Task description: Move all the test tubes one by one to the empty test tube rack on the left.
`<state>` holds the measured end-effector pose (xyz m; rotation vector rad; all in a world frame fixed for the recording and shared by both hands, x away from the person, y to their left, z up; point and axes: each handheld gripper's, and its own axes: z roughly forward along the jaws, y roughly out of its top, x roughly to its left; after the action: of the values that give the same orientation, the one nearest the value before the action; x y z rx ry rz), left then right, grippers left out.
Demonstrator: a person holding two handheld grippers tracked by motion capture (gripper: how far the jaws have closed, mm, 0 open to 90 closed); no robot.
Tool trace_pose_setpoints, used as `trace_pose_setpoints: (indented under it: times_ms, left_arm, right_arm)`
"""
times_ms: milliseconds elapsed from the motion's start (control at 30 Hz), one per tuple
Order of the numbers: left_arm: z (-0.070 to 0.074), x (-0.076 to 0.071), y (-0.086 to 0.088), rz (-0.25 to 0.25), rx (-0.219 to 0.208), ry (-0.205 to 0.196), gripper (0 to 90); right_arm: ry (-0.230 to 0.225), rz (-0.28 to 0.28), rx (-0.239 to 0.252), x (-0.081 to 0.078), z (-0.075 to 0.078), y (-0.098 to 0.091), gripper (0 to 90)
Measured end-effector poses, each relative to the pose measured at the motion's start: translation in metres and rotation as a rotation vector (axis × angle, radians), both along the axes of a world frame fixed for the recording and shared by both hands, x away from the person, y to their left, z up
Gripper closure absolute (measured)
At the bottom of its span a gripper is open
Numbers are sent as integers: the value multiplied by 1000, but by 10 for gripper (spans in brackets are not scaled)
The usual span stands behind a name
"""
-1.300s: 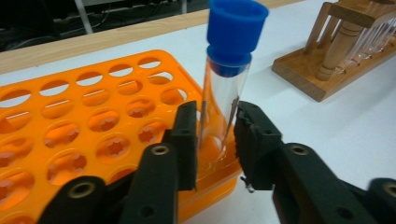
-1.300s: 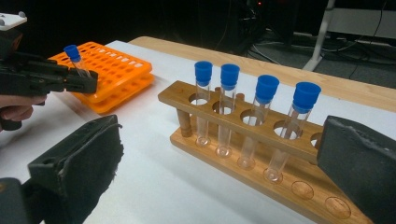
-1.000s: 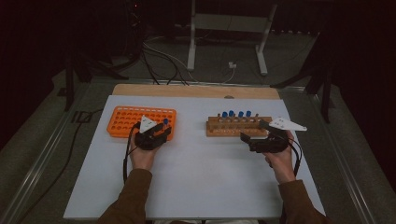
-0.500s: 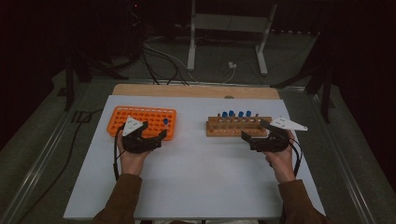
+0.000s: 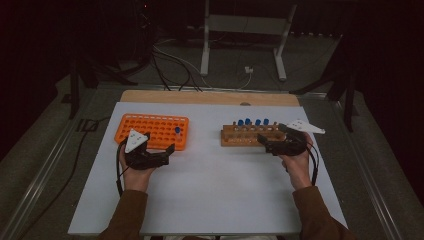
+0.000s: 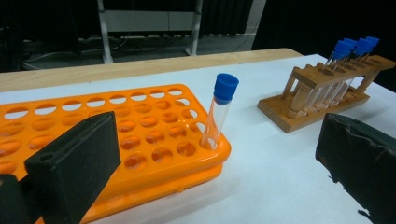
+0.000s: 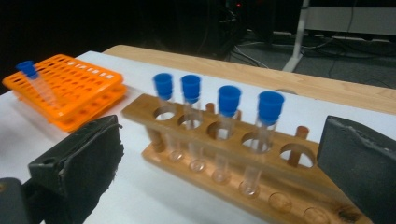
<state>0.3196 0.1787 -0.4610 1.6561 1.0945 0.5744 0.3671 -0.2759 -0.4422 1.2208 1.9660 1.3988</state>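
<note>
White paper covers the table, and the room behind it is dark. One blue-capped tube already stands, leaning a little, in a corner hole of the orange rack. The left gripper sits just in front of that rack. Its jaws have just been opening and now stand wide with nothing between them, so that tube looks let go. Four more blue-capped tubes wait in the wooden rack. The right gripper is right next to the wooden rack, jaws wide and holding nothing. One tube looks moved, and four look left to go.
</note>
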Motion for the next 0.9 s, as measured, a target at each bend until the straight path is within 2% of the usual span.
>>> trace_pose_setpoints:
  times_ms: [133,233,400,433,500,600,700,767,833,900]
  left_arm:
    - [0,-1,1,3,-5,-6,7]
    - [-1,-1,0,-4,-9,1,7]
    - [-2,-2,0,-5,-24,-34,7]
    - [-2,-1,0,-4,-21,-36,7]
    - [-4,-1,1,-8,-9,-48,7]
    - [-6,-1,1,-11,-8,-61,7]
    - [-6,-2,1,-16,-11,-68,7]
    - [-6,-2,0,-10,3,-70,7]
    - [-6,-2,0,-1,14,-72,7]
    - [-6,-2,1,0,6,-67,7]
  right_arm:
    - [-8,-20,-19,9,0,-2,50]
    - [5,-49,-28,17,-2,-6,84]
    - [12,-89,-51,27,-6,-12,181]
    - [13,-91,-60,28,-7,-12,229]
    - [8,-78,-75,31,-10,-12,381]
    - [4,-69,-93,33,-13,-8,513]
    - [8,-65,-109,37,-17,-3,597]
    - [14,-67,-116,40,-21,-1,642]
    - [23,-65,-107,43,-24,-1,677]
    - [22,-62,-103,44,-27,1,717]
